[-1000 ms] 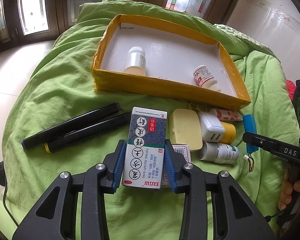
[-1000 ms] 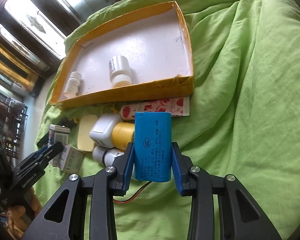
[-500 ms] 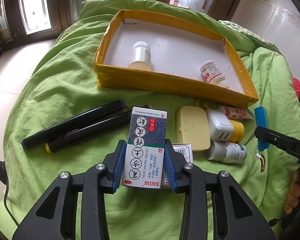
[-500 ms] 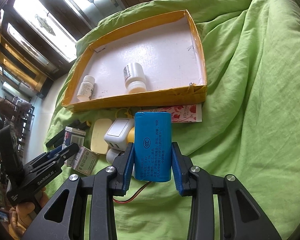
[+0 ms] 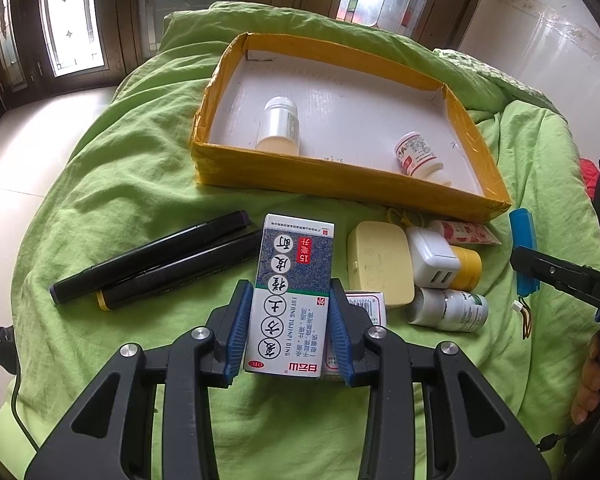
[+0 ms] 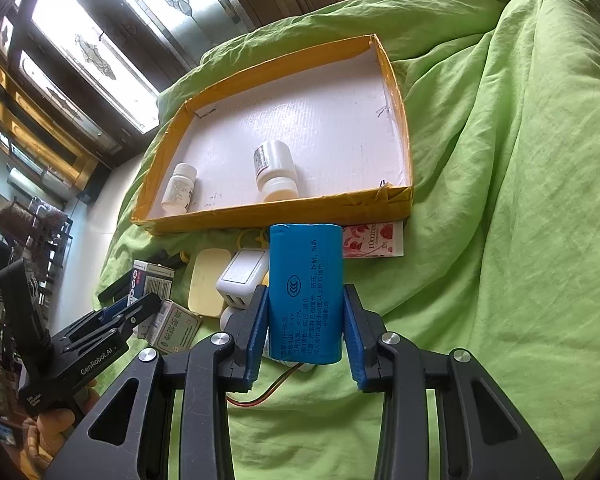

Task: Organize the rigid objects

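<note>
While my left gripper (image 5: 290, 322) has its jaws clamped on the sides of a blue-and-white medicine box (image 5: 291, 294), my right gripper (image 6: 305, 330) has its jaws squeezed on a blue battery pack (image 6: 305, 292) with red and yellow wires hanging under it. Both are held up over a green blanket (image 5: 140, 184) on the bed. Ahead sits a yellow-edged cardboard tray (image 5: 340, 178) with a white floor, and two white pill bottles lie on their sides in it, a plain one (image 5: 278, 128) and a red-labelled one (image 5: 418, 154), well apart. In front of the tray there's a little pile on the blanket: two black markers (image 5: 156, 266) side by side, a pale yellow case (image 5: 380, 262), a white charger (image 5: 432, 258) just beside it, another white bottle (image 5: 448, 310) and a floral tube (image 6: 374, 240) right against the tray wall.
</note>
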Available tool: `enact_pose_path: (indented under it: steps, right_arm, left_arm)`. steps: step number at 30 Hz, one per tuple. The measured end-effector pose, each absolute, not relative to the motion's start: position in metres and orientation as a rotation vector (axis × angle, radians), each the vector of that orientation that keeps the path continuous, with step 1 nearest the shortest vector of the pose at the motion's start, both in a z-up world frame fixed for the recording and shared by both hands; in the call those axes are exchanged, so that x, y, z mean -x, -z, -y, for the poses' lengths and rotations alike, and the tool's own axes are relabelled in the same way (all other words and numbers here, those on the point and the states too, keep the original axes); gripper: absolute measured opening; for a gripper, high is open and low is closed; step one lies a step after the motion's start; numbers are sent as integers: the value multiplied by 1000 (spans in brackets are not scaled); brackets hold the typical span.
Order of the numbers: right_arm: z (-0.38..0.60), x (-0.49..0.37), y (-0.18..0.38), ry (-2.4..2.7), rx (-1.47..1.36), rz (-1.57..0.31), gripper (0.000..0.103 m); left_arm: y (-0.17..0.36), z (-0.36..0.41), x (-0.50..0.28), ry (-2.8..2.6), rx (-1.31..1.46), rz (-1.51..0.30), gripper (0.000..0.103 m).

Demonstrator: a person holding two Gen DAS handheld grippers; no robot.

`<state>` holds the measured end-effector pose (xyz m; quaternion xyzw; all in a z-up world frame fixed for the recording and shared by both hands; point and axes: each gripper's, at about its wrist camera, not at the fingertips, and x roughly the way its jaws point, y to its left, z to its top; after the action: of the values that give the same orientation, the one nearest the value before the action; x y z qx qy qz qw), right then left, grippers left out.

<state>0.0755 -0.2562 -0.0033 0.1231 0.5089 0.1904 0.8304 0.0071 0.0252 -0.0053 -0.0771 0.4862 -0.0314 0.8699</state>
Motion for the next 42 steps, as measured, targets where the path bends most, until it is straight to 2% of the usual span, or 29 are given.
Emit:
enact_pose_path:
  steps: [17, 42]
  right_arm:
    - [264, -76, -5, -402, -299, -1049, 32]
    - [264, -76, -18, -413, -309, -1009, 32]
  left_arm:
    - [-9, -38, -3, 55, 224, -951, 35]
    - [-39, -7, -17, 127, 172, -911, 35]
